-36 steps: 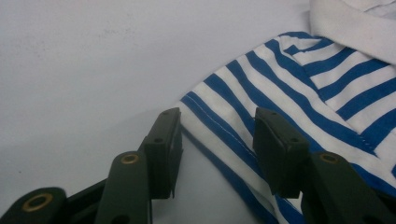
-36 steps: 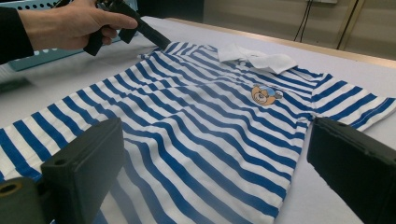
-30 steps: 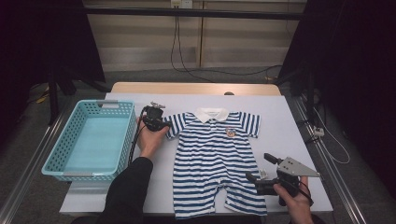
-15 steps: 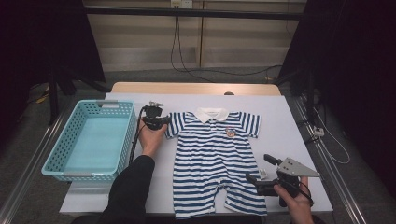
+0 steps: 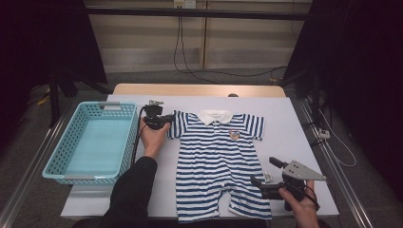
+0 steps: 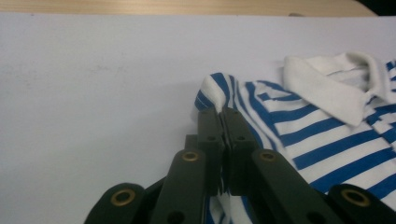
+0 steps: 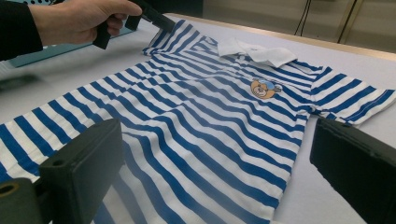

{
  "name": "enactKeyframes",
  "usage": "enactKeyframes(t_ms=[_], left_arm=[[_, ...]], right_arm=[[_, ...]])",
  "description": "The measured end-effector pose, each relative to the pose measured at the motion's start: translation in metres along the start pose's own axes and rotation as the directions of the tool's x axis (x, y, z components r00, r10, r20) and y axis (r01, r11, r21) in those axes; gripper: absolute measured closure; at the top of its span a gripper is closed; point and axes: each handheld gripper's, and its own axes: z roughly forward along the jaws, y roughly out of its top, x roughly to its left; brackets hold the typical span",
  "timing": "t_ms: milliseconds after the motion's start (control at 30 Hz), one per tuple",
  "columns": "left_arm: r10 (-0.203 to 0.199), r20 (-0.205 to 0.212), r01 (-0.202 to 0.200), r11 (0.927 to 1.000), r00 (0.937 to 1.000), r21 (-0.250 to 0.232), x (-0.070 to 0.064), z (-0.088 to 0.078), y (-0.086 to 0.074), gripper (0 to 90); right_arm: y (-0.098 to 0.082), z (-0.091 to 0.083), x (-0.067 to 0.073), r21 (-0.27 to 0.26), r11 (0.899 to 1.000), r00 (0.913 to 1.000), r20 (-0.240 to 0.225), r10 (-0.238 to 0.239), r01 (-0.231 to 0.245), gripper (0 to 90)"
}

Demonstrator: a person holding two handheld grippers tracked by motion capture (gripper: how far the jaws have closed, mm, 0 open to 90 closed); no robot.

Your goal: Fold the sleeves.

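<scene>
Striped romper (image 5: pixel 219 161) lies flat mid-tabletop (image 5: pixel 290 118). Left tongs (image 6: pixel 223 122) have just clenched on its sleeve edge; right tongs (image 5: pixel 263 173) gape released beside the leg hem, bare tabletop around.

Blue-and-white striped romper (image 5: pixel 218 166), white collar, flat on table

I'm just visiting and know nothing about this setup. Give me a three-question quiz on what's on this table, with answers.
1. True or false: the left tongs are shut on a sleeve of the blue-and-white striped baby romper.
2. How do the right tongs stand? A) wide open B) clamped on the collar C) inside the basket
3. Fill in: the light blue plastic basket holds ____.

Key: 1 true, pinching the sleeve's edge. 2 A, open beside the romper's leg. 3 nothing.
</scene>
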Motion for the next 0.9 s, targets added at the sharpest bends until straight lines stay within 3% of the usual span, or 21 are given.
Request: enactKeyframes(t_ms=[167, 367, 400, 467, 667, 900], left_arm=[[0.018, 0.005, -0.018, 0.9998, 0.9998, -0.003, -0.008, -0.002, 0.003, 87.2], [0.024, 0.045, -0.025, 0.9996, 0.9987, 0.011, -0.013, -0.007, 0.006, 87.2], [0.028, 0.056, -0.028, 0.9995, 0.9980, 0.012, -0.015, -0.006, 0.006, 87.2], [0.038, 0.040, -0.039, 0.9991, 0.9985, 0.015, -0.019, -0.005, 0.007, 87.3], [0.037, 0.077, -0.037, 0.9993, 0.9964, 0.008, -0.026, 0.002, 0.011, 87.3], [0.042, 0.089, -0.044, 0.9989, 0.9951, 0.017, -0.033, 0.012, 0.008, 87.3]], right_arm=[[0.000, 0.000, 0.000, 0.001, 1.000, 1.0000, -0.001, -0.003, 0.003, 2.5], [0.000, 0.000, 0.000, -0.001, 1.000, 1.0000, 0.000, -0.001, 0.001, 2.5], [0.000, 0.001, 0.000, -0.001, 1.000, 1.0000, -0.002, -0.002, 0.002, 2.5], [0.000, 0.001, 0.000, -0.001, 1.000, 1.0000, -0.003, -0.002, 0.002, 2.5], [0.001, 0.002, 0.001, 0.002, 1.000, 0.9999, -0.007, -0.010, 0.010, 2.5], [0.001, 0.001, 0.000, -0.002, 1.000, 0.9999, -0.009, -0.007, 0.007, 2.5]])
